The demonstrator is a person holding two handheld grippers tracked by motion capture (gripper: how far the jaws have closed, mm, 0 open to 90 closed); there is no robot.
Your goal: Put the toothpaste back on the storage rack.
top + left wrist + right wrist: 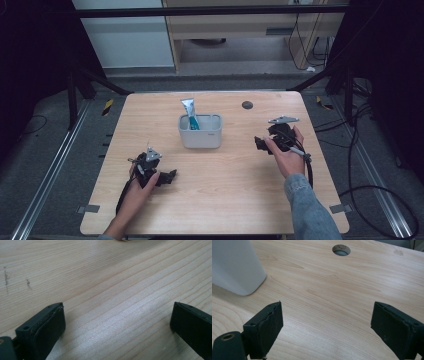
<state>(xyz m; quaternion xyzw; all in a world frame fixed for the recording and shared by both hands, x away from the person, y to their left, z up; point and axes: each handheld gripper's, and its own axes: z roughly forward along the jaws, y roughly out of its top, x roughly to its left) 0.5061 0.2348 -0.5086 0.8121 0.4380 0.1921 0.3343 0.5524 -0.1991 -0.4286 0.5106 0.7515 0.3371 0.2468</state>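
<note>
Both grippers rest low over the table (210, 200), jaws spread wide, gripping nothing: left gripper (170, 176), right gripper (260, 144). The tube (190, 114) stands tilted inside the white bin (200, 136), between them, nearer the table's far edge

A pale wooden table (215, 200) bears one white holder (200, 134) near its middle.

Free room on the table (210, 200) around the central white bin (200, 137).
The bin, with a tube (190, 114) standing up out of it, is the sole obstacle; bare wood lies on both flanks, across the near half, and around the round hole (247, 105) behind.
</note>
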